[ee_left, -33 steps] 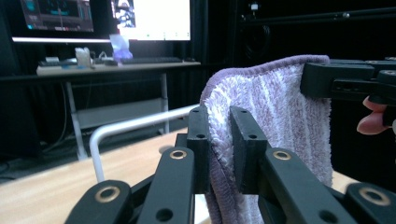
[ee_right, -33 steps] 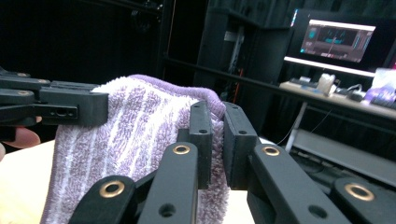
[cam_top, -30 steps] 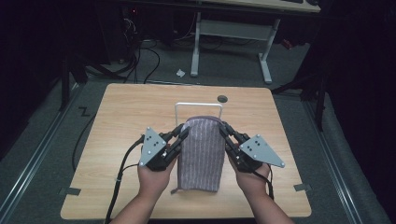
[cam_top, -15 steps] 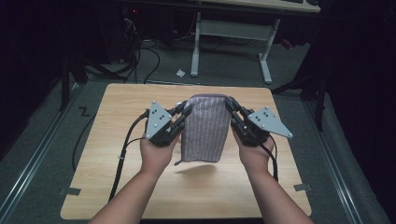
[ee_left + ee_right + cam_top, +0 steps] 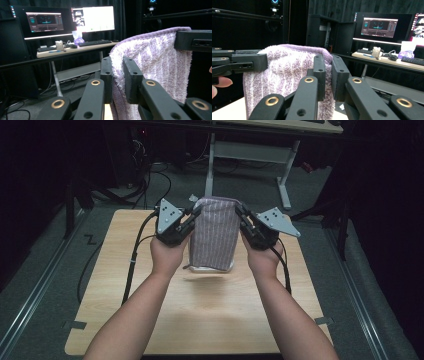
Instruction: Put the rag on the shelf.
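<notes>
A purple striped towel (image 5: 214, 233) hangs folded in the air above the wooden table (image 5: 125, 295), its lower edge just over the tabletop. My left gripper (image 5: 194, 215) is shut on the towel's top left corner, and my right gripper (image 5: 240, 215) is shut on its top right corner. In the left gripper view the black jaws pinch the fuzzy towel (image 5: 160, 62) edge at my left gripper (image 5: 117, 75), with the other gripper's jaw at the far corner. The right gripper view shows the same hold on the towel (image 5: 284, 72) at my right gripper (image 5: 328, 75).
A thin wire rack (image 5: 193, 199) stands at the table's back, partly hidden behind the towel. Beyond the table, a desk (image 5: 75, 50) carries monitors (image 5: 92, 18) and a keyboard. Cables (image 5: 132, 260) trail over the table's left side.
Both grippers have lifted the towel up off the table and moved it away from me toward the table's back; it now hangs vertically instead of lying flat.
</notes>
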Demonstrator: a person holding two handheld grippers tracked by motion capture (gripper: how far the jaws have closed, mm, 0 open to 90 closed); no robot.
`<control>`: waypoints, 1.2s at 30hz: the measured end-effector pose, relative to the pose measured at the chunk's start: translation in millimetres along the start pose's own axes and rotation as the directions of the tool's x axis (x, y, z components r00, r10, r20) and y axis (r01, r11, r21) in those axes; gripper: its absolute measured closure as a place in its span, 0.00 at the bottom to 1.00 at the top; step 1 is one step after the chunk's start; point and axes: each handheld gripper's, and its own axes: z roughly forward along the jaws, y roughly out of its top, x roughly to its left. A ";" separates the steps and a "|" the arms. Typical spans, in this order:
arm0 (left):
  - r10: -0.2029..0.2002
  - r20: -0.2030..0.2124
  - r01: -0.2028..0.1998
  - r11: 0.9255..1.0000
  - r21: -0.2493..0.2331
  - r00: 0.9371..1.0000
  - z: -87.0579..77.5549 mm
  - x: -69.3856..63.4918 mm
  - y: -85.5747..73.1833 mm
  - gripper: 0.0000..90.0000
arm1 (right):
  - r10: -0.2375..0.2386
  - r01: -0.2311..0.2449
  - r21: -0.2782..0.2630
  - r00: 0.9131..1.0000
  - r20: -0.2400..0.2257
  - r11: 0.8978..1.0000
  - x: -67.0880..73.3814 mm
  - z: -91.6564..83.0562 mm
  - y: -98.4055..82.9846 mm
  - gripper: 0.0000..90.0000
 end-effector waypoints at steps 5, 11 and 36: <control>-0.012 -0.009 0.012 1.000 0.016 1.000 12.3 7.8 0.4 0.88 | -0.005 0.005 0.012 1.000 0.011 1.000 -6.5 17.8 1.9 0.93; -0.025 -0.016 0.026 0.999 0.035 1.000 28.5 17.8 -0.1 0.88 | 0.004 -0.005 0.027 1.000 0.025 1.000 -17.0 38.4 -0.3 0.93; -0.204 -0.078 0.218 0.920 0.326 0.976 86.2 55.8 -39.5 0.56 | 0.063 -0.063 0.305 0.998 0.010 0.950 -47.6 111.7 -44.7 0.64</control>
